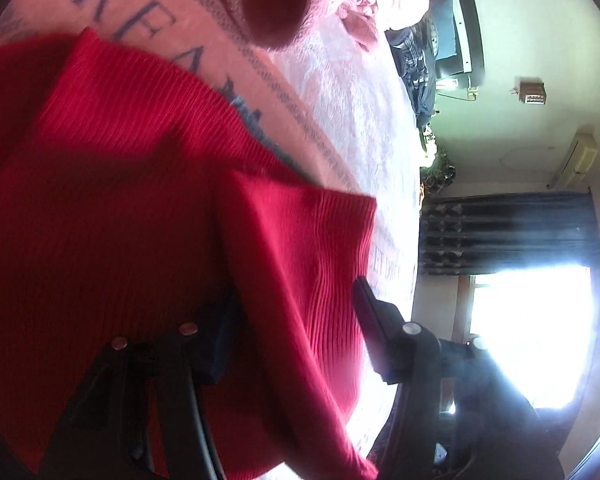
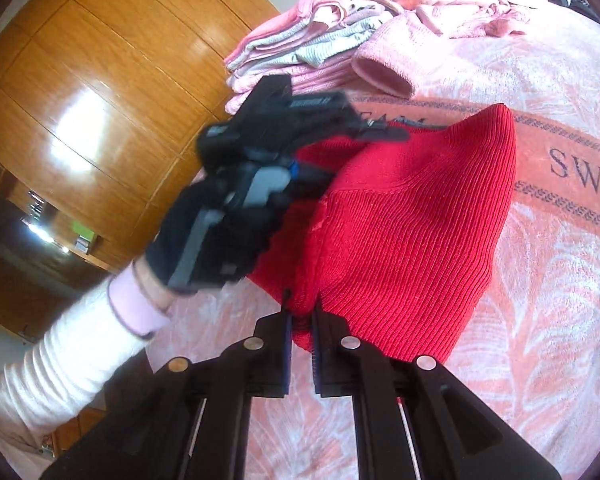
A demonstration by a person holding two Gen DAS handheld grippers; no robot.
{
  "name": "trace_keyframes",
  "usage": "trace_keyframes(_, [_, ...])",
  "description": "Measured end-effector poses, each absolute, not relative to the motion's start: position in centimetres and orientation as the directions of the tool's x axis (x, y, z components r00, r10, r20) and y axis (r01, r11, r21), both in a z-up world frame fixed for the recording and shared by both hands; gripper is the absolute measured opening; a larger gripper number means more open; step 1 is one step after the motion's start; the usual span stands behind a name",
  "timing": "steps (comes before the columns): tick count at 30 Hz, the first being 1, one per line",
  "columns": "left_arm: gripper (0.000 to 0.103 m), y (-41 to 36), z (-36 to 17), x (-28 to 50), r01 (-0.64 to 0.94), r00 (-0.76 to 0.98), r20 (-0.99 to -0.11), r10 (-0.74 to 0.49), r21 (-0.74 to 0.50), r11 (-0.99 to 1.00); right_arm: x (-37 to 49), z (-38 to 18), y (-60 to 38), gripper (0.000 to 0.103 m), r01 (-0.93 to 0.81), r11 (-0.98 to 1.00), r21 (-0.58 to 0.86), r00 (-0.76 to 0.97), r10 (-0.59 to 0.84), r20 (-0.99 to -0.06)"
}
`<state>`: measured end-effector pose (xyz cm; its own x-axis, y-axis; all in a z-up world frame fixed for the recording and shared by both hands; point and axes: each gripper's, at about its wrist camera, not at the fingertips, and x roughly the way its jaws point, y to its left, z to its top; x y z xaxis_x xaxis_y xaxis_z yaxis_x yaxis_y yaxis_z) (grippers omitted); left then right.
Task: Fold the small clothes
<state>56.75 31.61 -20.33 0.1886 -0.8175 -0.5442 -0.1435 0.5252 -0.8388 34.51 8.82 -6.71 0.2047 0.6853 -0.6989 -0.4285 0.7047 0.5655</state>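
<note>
A red ribbed knit garment (image 2: 412, 232) lies partly lifted over the pink bedspread (image 2: 540, 280). My right gripper (image 2: 302, 332) is shut on the garment's near edge, the cloth pinched between its blue pads. My left gripper (image 1: 296, 288) is at the far side of the garment, its fingers wide apart with a fold of the red garment (image 1: 300, 248) hanging between them. In the right wrist view a black-gloved hand (image 2: 204, 240) with a pale sleeve holds the left gripper (image 2: 356, 152) over the garment's far edge.
A stack of folded pink and grey clothes (image 2: 300, 52) and a pink knit piece (image 2: 384, 68) lie at the bed's far side. A wooden wardrobe (image 2: 80, 100) stands to the left. The left wrist view shows a bright window (image 1: 528, 336) and a dark curtain (image 1: 500, 232).
</note>
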Motion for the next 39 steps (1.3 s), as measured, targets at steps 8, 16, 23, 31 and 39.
trace_keyframes(8, [0.01, 30.9, -17.7, 57.7, -0.016, 0.229, -0.538, -0.811, -0.835, 0.55, 34.5, -6.9, 9.7, 0.008, -0.434, 0.683, 0.587, 0.202, 0.709, -0.675])
trace_keyframes(16, [0.01, 34.6, -12.3, 57.4, 0.083, 0.298, -0.562, -0.772, -0.79, 0.607, 35.0, -6.3, 14.2, 0.008, -0.477, 0.618, 0.625, 0.164, 0.761, -0.628])
trace_keyframes(23, [0.01, 39.9, -10.2, 57.3, 0.108, 0.372, -0.6, -0.708, -0.73, 0.675, 35.9, -6.4, 20.7, 0.008, -0.521, 0.584, 0.622, 0.12, 0.772, -0.624])
trace_keyframes(31, [0.01, 44.5, -16.4, 57.1, -0.003, 0.363, -0.67, -0.647, -0.695, 0.719, 36.6, -11.3, 25.4, 0.008, -0.501, 0.648, 0.574, 0.067, 0.69, -0.72])
trace_keyframes(39, [0.013, 46.4, -20.7, 56.5, -0.066, 0.376, -0.667, -0.644, -0.712, 0.699, 36.7, -15.3, 26.0, 0.016, -0.462, 0.677, 0.572, 0.023, 0.655, -0.756])
